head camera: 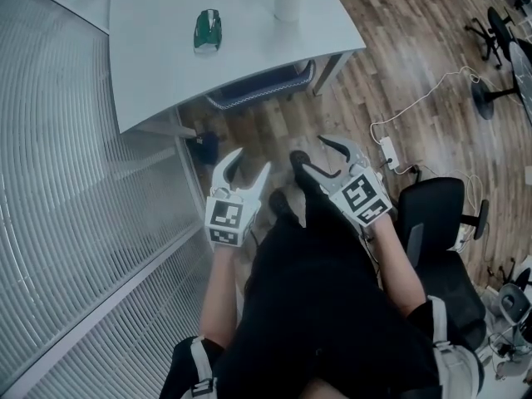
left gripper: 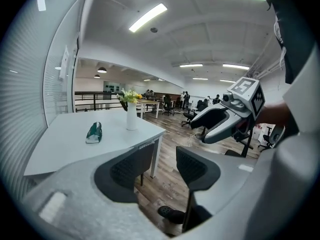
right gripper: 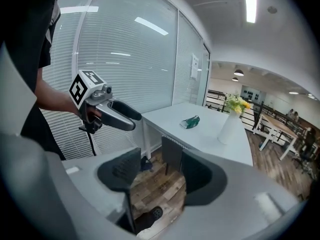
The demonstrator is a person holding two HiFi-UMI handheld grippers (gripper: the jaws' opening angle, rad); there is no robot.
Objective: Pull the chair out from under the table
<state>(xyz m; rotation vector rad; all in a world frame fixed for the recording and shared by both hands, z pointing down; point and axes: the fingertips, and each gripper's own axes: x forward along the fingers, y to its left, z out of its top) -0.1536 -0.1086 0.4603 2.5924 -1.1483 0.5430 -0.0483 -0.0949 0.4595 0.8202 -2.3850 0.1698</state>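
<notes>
Left gripper (head camera: 249,163) and right gripper (head camera: 309,152), jaws apart and empty, hung short of the chair (head camera: 259,88) tucked under the table (head camera: 150,52); approach step, next likely clamping its backrest.

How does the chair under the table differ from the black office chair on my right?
The tucked chair sits under the white table, only its backrest showing; the black office chair stands clear on the wood floor. The tucked chair looks bluish-grey, the office chair black with an armrest showing. Nobody sits in either.
</notes>
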